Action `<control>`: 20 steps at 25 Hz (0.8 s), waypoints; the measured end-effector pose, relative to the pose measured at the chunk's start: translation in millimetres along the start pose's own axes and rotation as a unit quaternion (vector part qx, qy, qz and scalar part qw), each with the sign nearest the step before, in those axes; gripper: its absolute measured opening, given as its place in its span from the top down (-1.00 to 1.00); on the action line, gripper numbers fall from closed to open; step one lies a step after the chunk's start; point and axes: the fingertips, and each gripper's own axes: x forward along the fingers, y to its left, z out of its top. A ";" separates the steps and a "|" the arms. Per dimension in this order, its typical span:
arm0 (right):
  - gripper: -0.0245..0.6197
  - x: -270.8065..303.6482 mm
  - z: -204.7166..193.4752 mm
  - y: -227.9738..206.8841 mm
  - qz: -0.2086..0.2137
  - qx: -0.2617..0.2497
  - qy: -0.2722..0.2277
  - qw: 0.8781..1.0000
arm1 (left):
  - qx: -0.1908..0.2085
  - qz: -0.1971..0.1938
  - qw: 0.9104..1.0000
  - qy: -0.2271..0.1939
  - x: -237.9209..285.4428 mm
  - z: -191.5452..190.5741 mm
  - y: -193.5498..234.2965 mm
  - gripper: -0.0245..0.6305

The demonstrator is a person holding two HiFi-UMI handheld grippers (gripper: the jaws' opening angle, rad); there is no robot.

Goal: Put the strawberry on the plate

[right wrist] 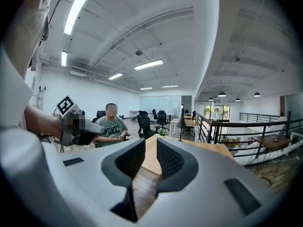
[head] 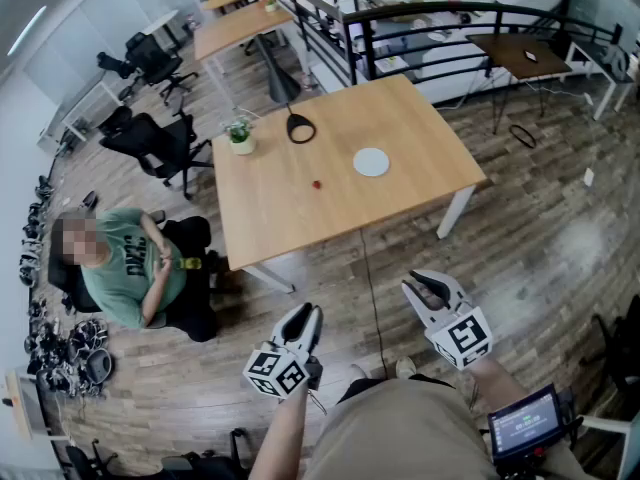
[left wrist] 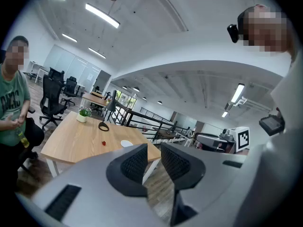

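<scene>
Left gripper and right gripper hang narrowly parted, empty; strawberry lies well ahead on the surface, near plate — axis too small to tell.

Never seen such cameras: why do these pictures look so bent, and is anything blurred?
Head view: wide lens bows the floor round the table; strawberry small but sharp. Left gripper view: fish-eye, dark corners, bright ceiling lights. Right gripper view: likewise.
</scene>
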 end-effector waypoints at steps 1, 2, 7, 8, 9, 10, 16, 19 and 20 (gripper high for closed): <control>0.67 -15.3 -6.2 -1.7 -0.016 0.002 0.014 1.000 | -0.006 -0.015 1.000 0.011 6.2 -11.4 -9.2 0.64; 0.67 -28.4 -12.0 -3.1 -0.031 0.004 0.026 0.999 | -0.010 -0.030 0.999 0.021 11.7 -21.2 -16.8 0.64; 0.67 -32.8 -30.9 -9.3 -0.046 0.035 0.041 0.998 | -0.009 -0.047 0.998 0.038 26.4 -31.8 -16.7 0.64; 0.67 -29.4 -31.6 -11.5 -0.038 0.048 0.038 0.997 | -0.008 -0.044 0.998 0.037 29.0 -31.4 -15.1 0.64; 0.67 -27.6 -31.5 -13.4 -0.031 0.060 0.035 0.997 | -0.009 -0.043 0.998 0.036 30.7 -31.3 -14.9 0.64; 0.66 -27.9 -30.6 -14.6 -0.027 0.067 0.034 0.997 | -0.010 -0.042 0.998 0.035 31.1 -31.4 -16.1 0.64; 0.65 -35.1 -23.2 -14.6 -0.020 0.068 0.028 0.997 | -0.015 -0.036 0.999 0.036 24.3 -33.5 -24.2 0.64; 0.65 -30.7 -28.0 -18.6 -0.014 0.069 0.026 0.997 | -0.014 -0.030 0.999 0.035 29.2 -35.3 -19.2 0.64; 0.65 -29.2 -29.4 -20.8 -0.012 0.068 0.025 0.997 | -0.013 -0.029 0.999 0.034 31.5 -35.2 -18.0 0.64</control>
